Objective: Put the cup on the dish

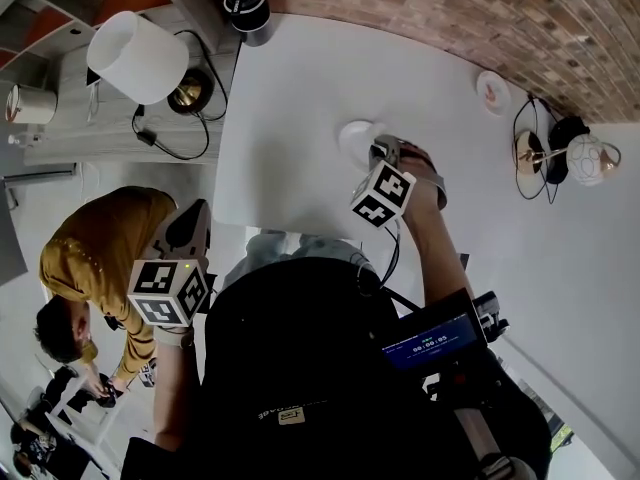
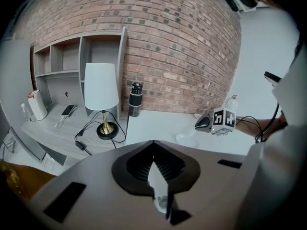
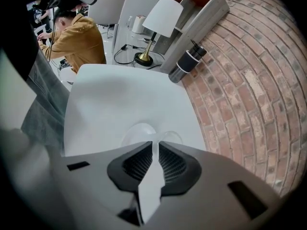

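Observation:
A white dish (image 1: 350, 136) lies on the white table (image 1: 290, 88). My right gripper (image 1: 383, 151) hangs over the dish's right edge, its marker cube toward me. In the right gripper view its jaws (image 3: 156, 145) are shut on the thin wall of a pale cup (image 3: 171, 137). The cup sits just right of the dish (image 3: 135, 133), low over the table, and whether it touches I cannot tell. In the head view the gripper hides the cup. My left gripper (image 1: 190, 220) is held off the table's near left edge, tips together, nothing in it.
A white-shaded lamp (image 1: 140, 56) and its cable sit on the grey shelf unit at the left. A black bottle (image 1: 245, 3) stands at the table's far corner, and a small round dish (image 1: 492, 90) at its right edge. A person in a yellow top (image 1: 95, 258) crouches at the left.

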Available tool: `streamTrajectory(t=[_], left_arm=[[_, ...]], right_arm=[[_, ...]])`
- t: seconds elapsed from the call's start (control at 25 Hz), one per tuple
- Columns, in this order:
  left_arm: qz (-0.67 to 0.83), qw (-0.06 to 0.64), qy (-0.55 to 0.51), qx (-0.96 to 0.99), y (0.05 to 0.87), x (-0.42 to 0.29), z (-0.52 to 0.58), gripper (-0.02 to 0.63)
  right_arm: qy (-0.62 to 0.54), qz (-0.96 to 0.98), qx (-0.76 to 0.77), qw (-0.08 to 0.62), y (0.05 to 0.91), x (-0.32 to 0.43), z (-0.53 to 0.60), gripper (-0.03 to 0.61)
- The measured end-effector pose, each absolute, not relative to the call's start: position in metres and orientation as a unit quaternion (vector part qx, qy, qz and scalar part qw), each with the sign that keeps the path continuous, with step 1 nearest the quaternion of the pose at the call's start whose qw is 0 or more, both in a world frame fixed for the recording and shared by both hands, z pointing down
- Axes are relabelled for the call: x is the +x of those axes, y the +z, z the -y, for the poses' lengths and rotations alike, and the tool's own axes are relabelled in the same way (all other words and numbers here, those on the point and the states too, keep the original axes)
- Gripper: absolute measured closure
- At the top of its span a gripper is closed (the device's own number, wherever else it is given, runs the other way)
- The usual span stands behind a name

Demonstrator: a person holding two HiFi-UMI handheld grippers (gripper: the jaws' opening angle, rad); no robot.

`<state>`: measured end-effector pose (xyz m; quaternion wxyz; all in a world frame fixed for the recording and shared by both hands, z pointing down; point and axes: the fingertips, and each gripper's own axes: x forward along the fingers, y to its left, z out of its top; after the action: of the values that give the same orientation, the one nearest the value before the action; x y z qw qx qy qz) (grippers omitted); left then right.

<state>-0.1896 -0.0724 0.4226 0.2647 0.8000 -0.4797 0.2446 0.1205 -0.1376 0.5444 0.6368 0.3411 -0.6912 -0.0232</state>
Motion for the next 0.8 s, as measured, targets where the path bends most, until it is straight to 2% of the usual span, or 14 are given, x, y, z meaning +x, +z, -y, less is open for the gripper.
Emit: streamTrajectory(t=[0.8], left_arm=[[0.514,0.278,0.251,0.771,0.427,-0.193,0.056,0.607]], right_arm=[[-0.031,0.692,0.313,0.649,0.59,0.12,0.145,0.535]])
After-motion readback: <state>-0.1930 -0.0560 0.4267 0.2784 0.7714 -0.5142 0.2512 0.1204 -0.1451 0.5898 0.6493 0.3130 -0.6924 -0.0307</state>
